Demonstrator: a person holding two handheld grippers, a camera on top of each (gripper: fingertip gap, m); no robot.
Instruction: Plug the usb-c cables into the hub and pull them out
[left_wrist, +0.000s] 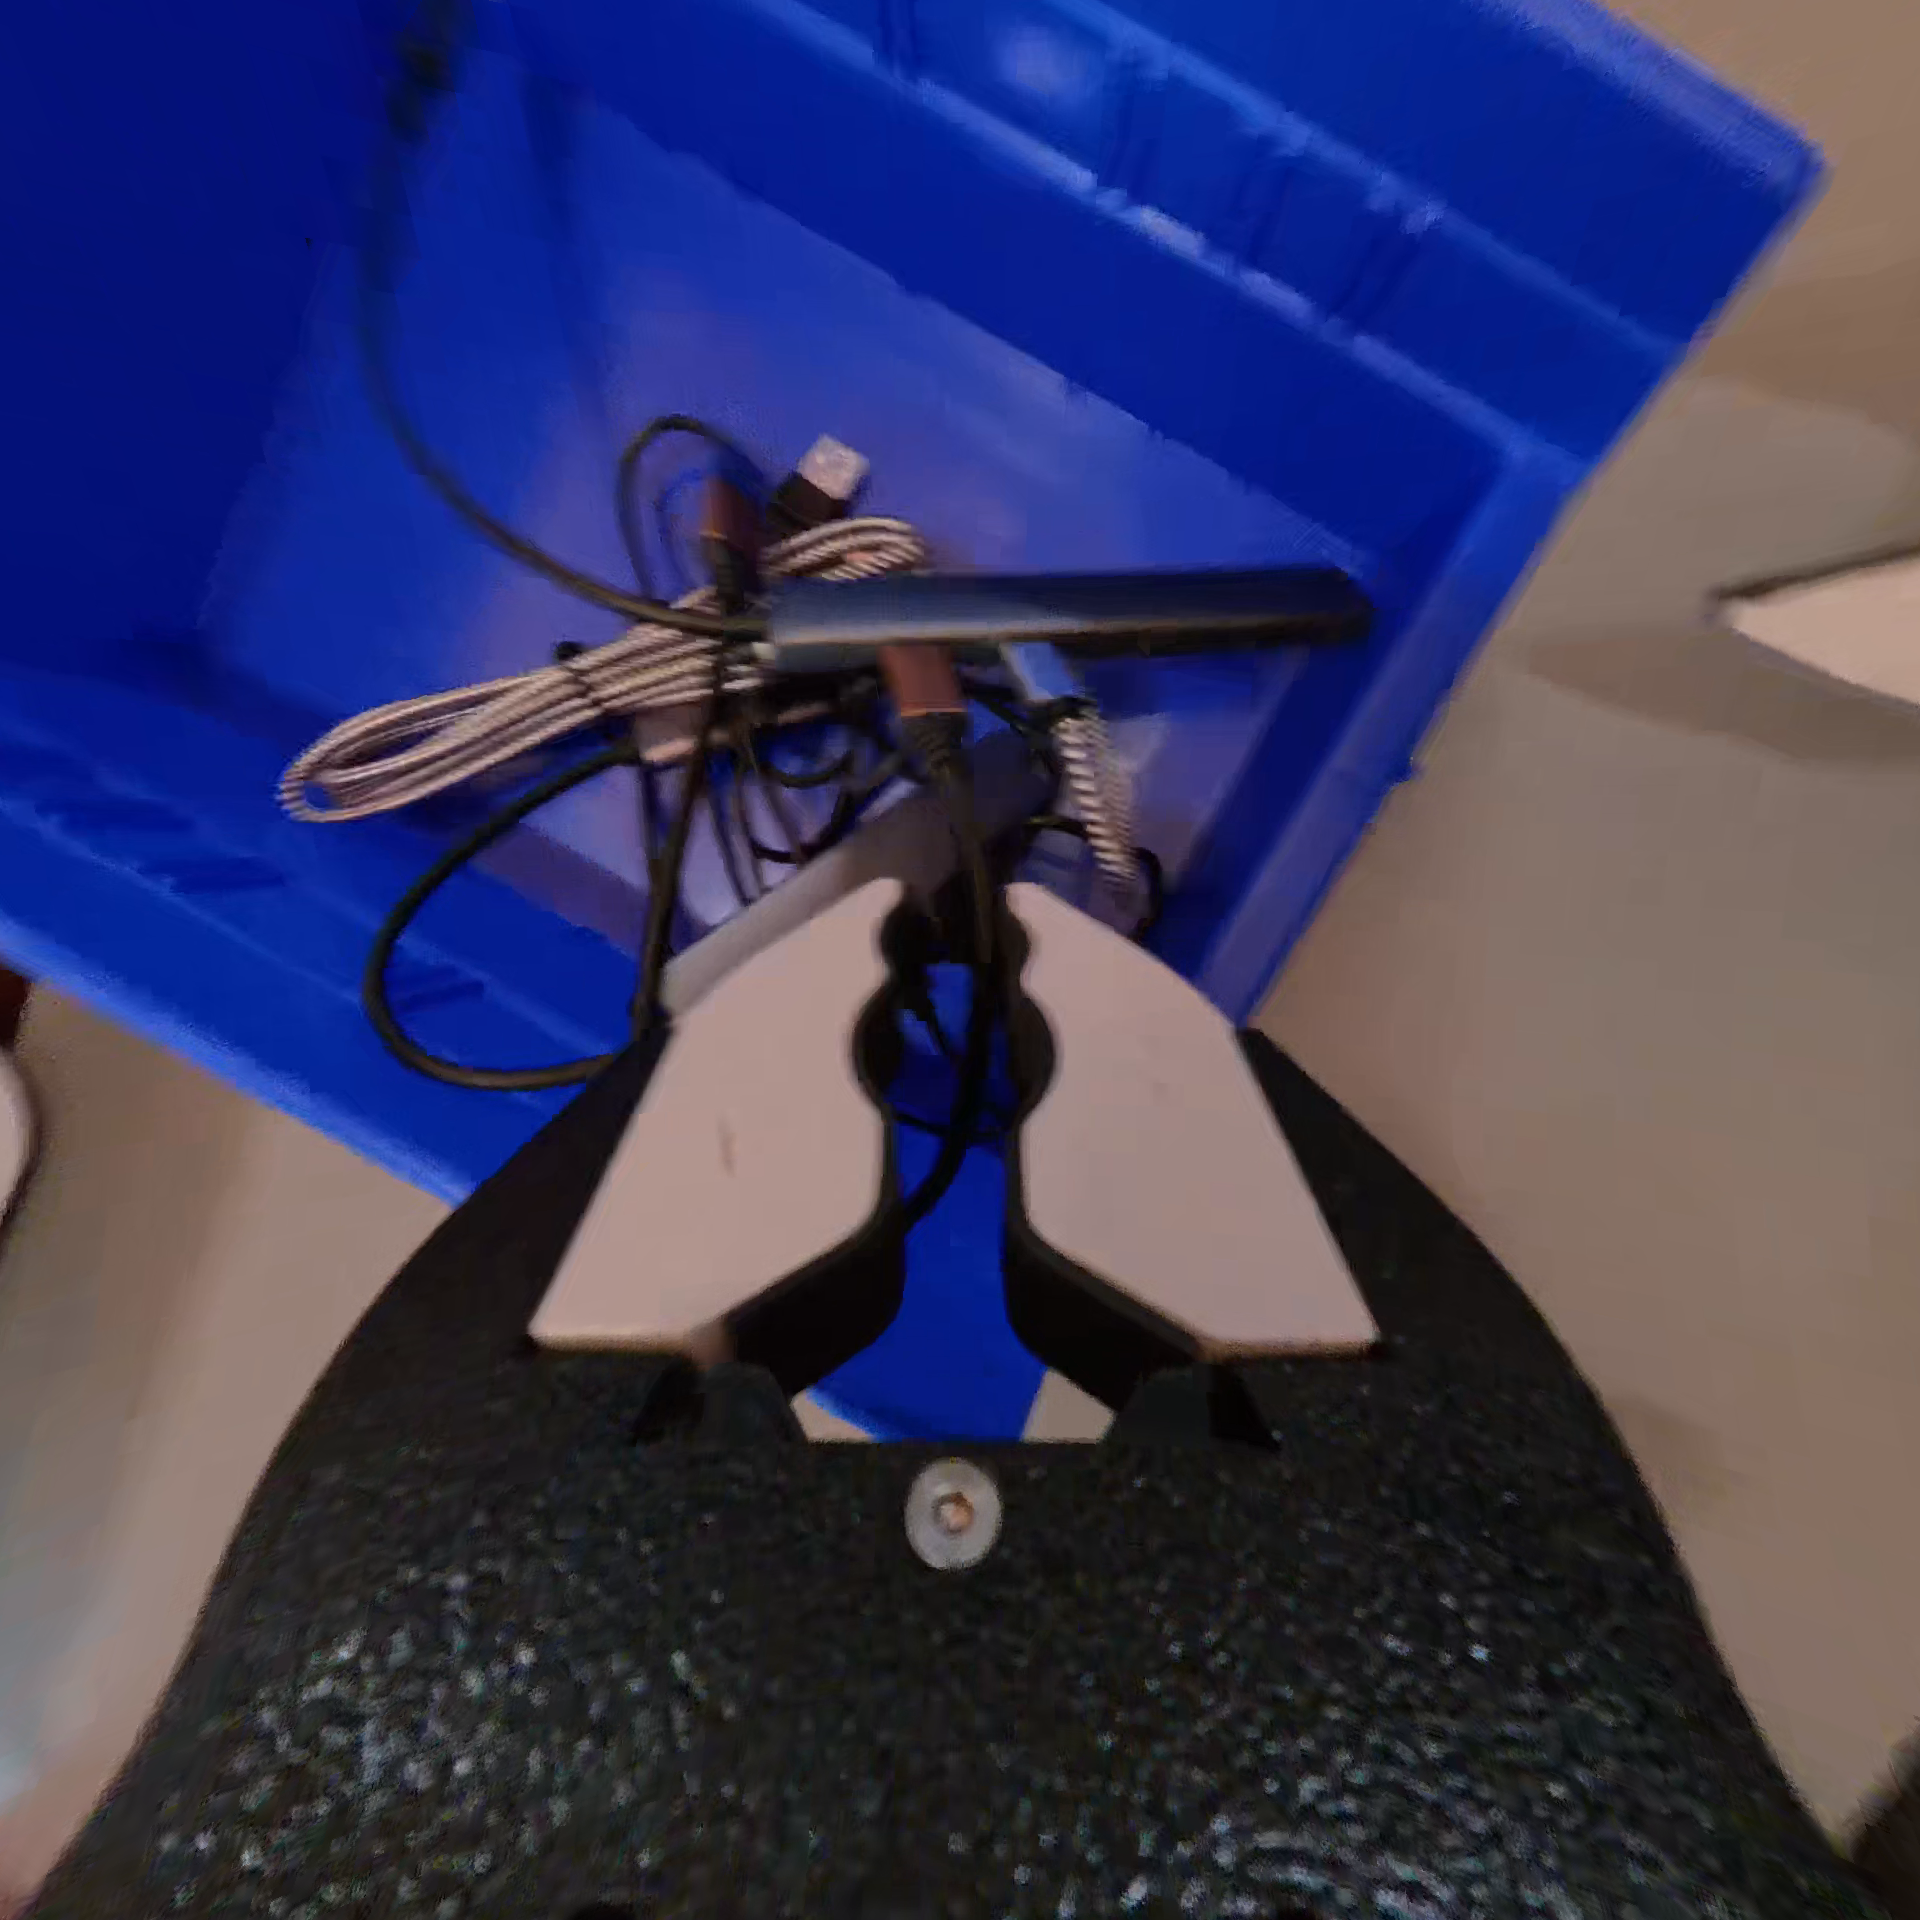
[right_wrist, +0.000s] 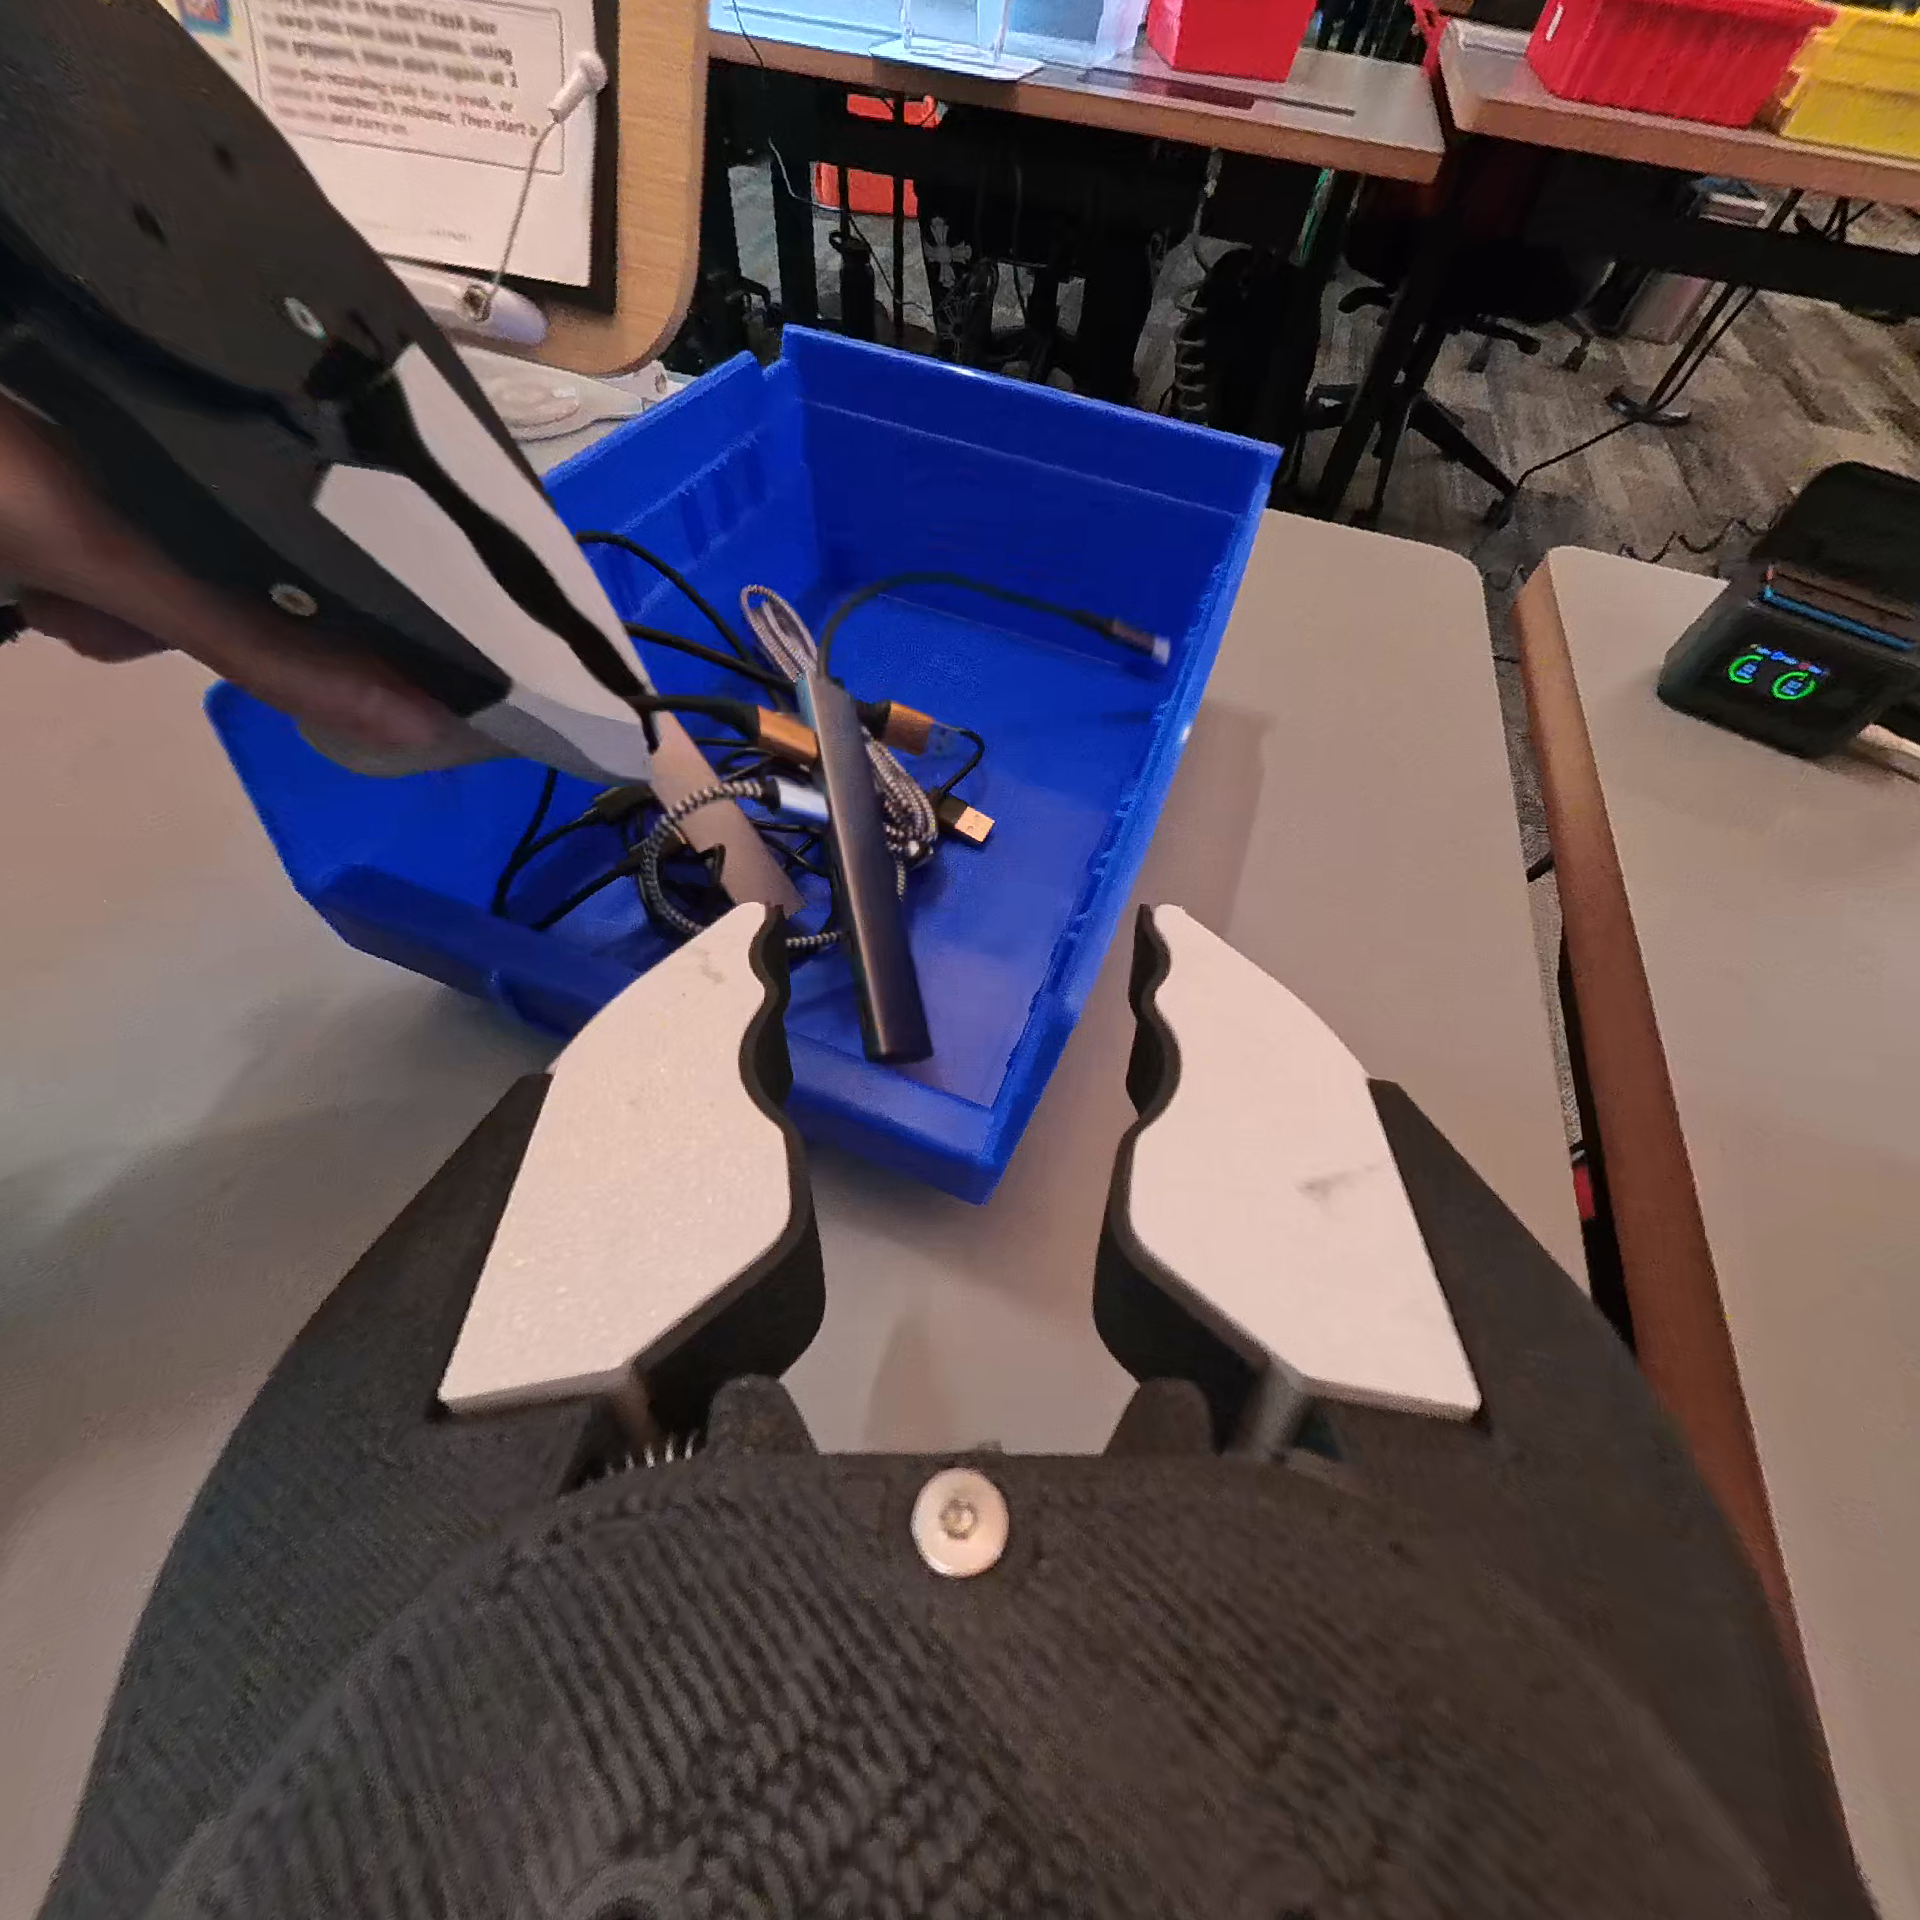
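Left gripper (left_wrist: 951, 914) angled down from 10 o'clock into blue bin (right_wrist: 1039, 499), nearly closed on black cable (left_wrist: 971, 873) | right gripper (right_wrist: 951, 925) wide open, empty, held at bin's 6 o'clock rim | grey hub (right_wrist: 862, 883) propped on tangled cables at centre

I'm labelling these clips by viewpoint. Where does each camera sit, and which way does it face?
Left wrist view: on the left gripper, looking steeply down into the blue bin at the hub and tangled cables; its own fingers close around a black cable.
Right wrist view: on the right gripper, back over the table, facing the bin; its fingers are open and empty.
Shared: bin, hub, cables, left gripper.
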